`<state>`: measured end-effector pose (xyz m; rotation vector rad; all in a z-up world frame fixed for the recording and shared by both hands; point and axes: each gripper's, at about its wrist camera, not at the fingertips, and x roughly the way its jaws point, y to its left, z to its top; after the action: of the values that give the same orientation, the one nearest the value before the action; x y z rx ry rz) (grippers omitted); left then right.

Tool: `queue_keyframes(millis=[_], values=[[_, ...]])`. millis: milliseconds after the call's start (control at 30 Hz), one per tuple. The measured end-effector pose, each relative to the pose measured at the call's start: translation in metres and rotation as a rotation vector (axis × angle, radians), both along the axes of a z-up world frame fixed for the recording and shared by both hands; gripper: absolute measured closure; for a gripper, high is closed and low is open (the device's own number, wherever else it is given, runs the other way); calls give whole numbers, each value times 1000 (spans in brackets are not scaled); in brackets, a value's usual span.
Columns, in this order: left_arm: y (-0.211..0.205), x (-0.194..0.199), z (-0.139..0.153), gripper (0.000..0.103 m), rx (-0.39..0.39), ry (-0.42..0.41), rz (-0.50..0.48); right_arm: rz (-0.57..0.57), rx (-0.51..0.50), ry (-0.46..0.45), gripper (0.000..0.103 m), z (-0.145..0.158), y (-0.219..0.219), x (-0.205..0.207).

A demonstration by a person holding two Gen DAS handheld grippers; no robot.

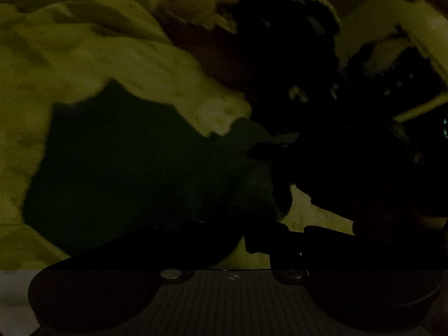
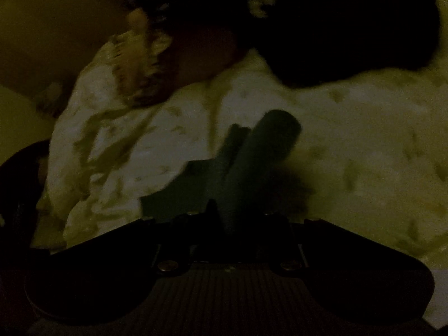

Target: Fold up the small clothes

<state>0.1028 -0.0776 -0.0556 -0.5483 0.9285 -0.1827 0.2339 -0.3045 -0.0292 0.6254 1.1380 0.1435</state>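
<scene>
Both views are very dim. The right gripper [image 2: 246,221] is pinched on a dark green garment [image 2: 252,162] that rises in a narrow fold straight ahead of it, over a pale patterned bedsheet [image 2: 364,145]. In the left view the garment [image 1: 126,168] spreads flat just ahead of the left gripper [image 1: 257,238]; whether that gripper is closed or parted cannot be told.

Right gripper [image 2: 238,218] — jaws closed
</scene>
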Motion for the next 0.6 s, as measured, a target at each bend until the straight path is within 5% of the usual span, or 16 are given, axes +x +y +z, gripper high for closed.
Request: queue_keyframes(millis=[333, 600], values=[[90, -23, -17, 25, -67, 68, 228, 240, -94, -29, 82, 2, 121, 16], [130, -33, -42, 25, -87, 126, 307, 389, -204, -11, 82, -17, 186, 17]])
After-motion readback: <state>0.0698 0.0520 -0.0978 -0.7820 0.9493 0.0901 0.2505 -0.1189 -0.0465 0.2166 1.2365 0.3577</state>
